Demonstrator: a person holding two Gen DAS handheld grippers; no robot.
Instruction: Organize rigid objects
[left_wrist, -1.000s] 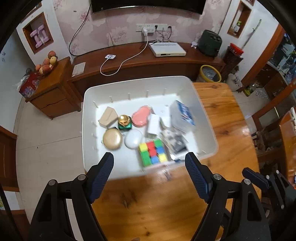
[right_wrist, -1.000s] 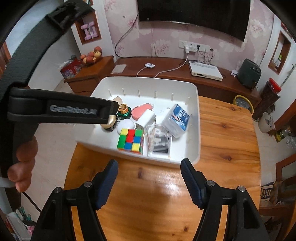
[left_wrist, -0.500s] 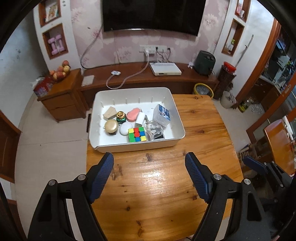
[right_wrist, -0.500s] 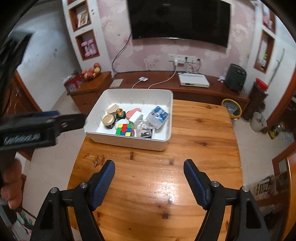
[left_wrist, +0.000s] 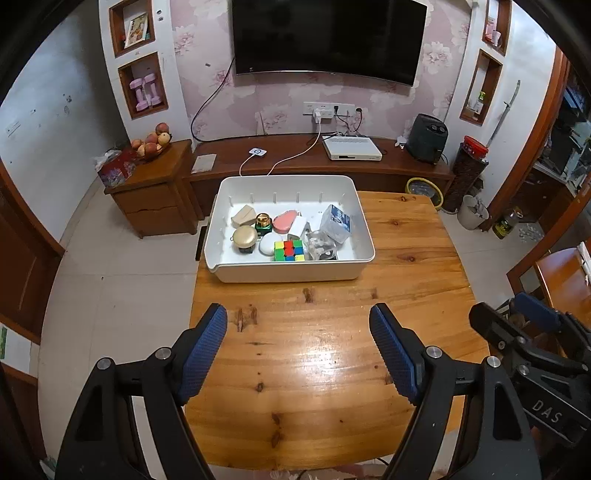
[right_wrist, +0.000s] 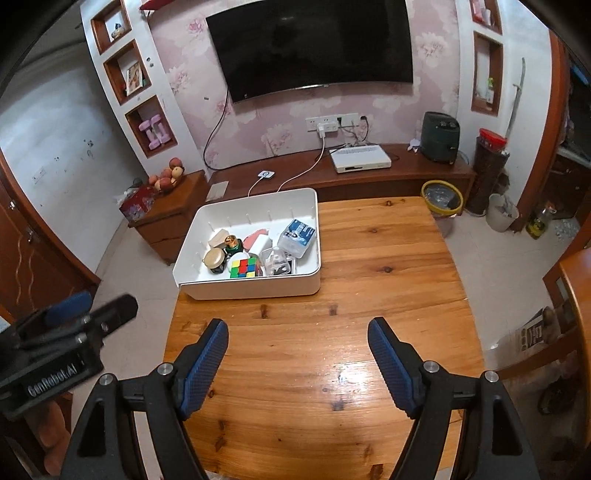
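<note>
wooden table (left_wrist: 332, 350) bears white bin (left_wrist: 291, 271), tv (left_wrist: 325, 37) beyond.

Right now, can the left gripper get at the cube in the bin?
Probably yes. The left gripper is open and empty over bare table, with nothing between it and the bin. The cube sits just behind the near wall, top exposed, though crowded on both sides, so a descent from above looks best.
</note>
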